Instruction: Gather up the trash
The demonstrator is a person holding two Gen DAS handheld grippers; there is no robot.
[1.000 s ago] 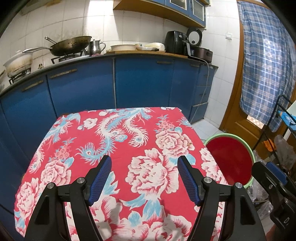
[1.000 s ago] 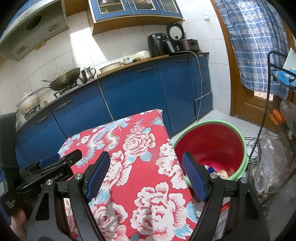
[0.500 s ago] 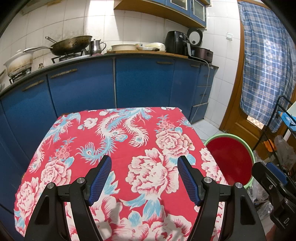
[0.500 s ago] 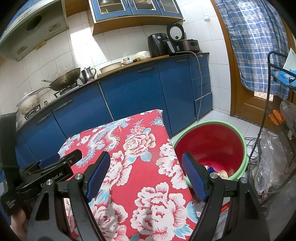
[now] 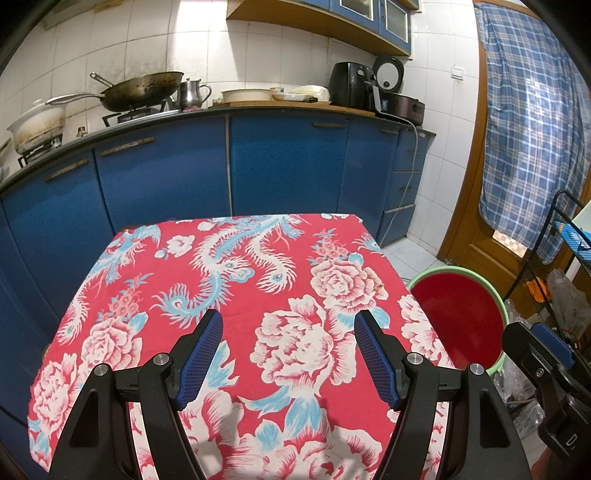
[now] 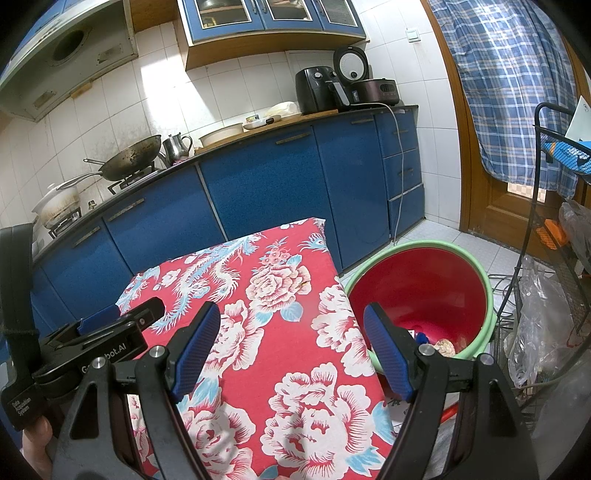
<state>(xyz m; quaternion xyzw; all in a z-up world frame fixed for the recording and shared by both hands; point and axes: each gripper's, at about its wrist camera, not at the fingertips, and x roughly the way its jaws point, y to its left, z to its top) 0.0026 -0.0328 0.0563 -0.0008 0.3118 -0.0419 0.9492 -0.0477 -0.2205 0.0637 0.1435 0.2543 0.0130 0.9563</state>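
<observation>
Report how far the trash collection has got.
Looks nearly done: scraps lie at the bottom of the red bucket, and the floral tablecloth shows no trash apart from a tiny speck. Nothing in hand: the left gripper and right gripper hover open and empty. Nothing visible left to collect.

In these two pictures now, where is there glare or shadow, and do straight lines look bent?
Left wrist view: a bright light patch on the wall tiles, the counter edge bows, soft shadows fall on the floral tablecloth. Right wrist view: similar glare on the tiles, the door frame curves, corners dark.
</observation>
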